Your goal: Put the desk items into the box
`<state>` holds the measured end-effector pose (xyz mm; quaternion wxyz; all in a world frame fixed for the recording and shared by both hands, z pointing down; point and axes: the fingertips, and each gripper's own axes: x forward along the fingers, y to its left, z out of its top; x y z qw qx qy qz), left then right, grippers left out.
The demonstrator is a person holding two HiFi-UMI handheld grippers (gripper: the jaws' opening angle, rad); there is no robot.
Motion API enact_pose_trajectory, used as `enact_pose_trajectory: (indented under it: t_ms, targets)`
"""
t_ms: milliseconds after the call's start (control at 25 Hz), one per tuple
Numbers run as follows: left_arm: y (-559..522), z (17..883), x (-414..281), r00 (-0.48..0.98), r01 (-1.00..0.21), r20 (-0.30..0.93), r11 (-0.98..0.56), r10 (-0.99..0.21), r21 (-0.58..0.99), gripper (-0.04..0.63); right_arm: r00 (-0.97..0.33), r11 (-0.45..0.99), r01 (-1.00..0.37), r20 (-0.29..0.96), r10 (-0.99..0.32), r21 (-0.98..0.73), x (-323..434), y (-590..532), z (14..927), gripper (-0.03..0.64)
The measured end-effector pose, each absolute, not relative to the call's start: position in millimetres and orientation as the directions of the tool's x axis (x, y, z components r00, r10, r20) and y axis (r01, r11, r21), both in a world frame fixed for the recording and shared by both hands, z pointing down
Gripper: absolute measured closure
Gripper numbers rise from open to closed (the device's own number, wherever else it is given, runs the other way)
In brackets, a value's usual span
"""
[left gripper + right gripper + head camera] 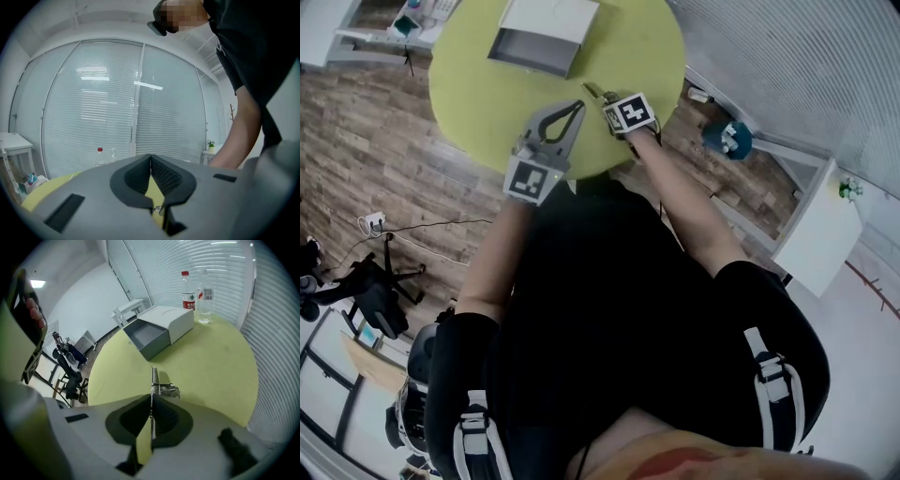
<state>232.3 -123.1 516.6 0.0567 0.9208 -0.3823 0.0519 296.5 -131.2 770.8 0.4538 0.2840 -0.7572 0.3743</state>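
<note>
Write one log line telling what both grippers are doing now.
right gripper: shut on thin metal item | left gripper: shut, empty | box: open, on table

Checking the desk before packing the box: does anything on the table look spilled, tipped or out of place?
Nothing stands out. The box sits open on the table, both bottles stand upright beyond it, and the right gripper is shut on a thin metal item that juts past its tips.

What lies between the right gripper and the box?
Only bare table, from the right gripper, shut on a metal item, to the box; the right gripper view shows this.
</note>
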Motion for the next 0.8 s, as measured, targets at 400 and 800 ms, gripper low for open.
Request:
enact_pose_trajectory:
  t_ms: [400,800]
  targets:
    - [-141.5,500.1,215.1,0.722,-0.689,0.119,-0.723,-0.681,0.047,0.581,-0.372,0.624,-0.756,0.914,-0.163,-0.196,299.5,-146.8,719.7,0.591]
    - [-161.0,489.5,190.1,0.721,-0.691,0.103,-0.721,-0.685,0.048,0.581,-0.352,0.665,-0.738,0.905,-0.237,-0.113,280.2,-180.2,665.7,0.591]
